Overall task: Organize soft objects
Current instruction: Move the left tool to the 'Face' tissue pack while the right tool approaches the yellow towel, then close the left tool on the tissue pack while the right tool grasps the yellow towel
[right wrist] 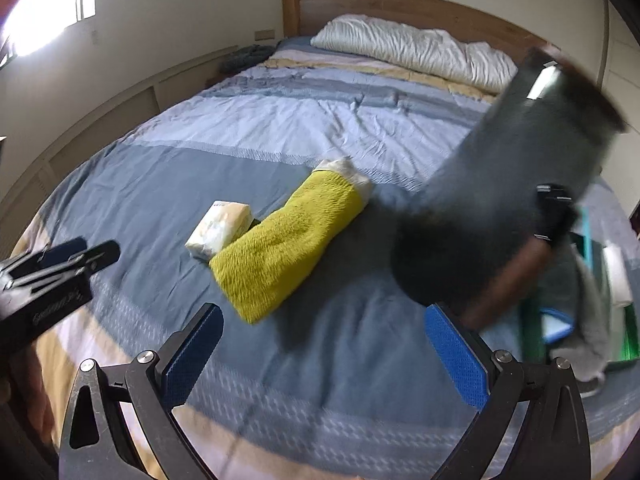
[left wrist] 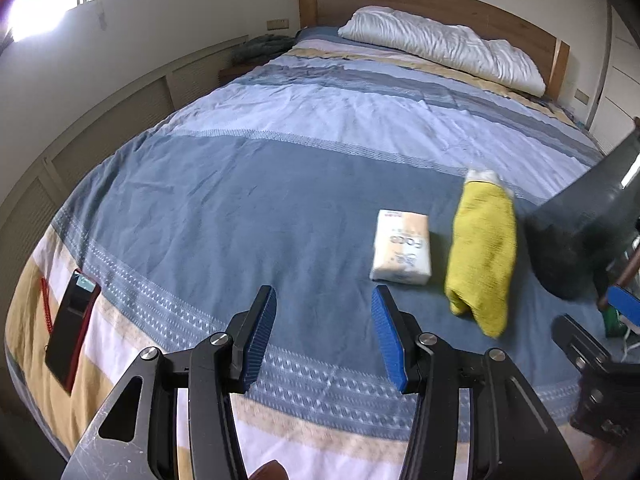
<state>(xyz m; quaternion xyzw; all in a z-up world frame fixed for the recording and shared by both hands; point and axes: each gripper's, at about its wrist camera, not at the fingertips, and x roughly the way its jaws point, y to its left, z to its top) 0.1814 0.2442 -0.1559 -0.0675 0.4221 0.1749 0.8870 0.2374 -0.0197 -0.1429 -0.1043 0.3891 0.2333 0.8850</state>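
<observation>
A yellow towel (left wrist: 480, 256) (right wrist: 284, 240), folded long, lies on the striped bedspread (left wrist: 240, 200) with something white at its far end. A tissue pack (left wrist: 402, 246) (right wrist: 220, 228) lies just to its left. My left gripper (left wrist: 324, 320) (right wrist: 60, 264) hovers open over the near part of the bed, short of the pack, with nothing between its pads. My right gripper (right wrist: 324, 340) (left wrist: 592, 316) stands wide open, near the towel's front end, and holds nothing. A big dark grey, blurred, soft-looking shape (right wrist: 500, 200) (left wrist: 580, 232) hangs above the right finger; I cannot tell what holds it.
A phone in a red case (left wrist: 72, 328) lies at the bed's near left edge. A white pillow (left wrist: 440, 44) rests against the wooden headboard (left wrist: 400, 4). A green container (right wrist: 624, 344) with grey cloth stands at the bed's right side. Low cabinets (left wrist: 120, 120) line the left wall.
</observation>
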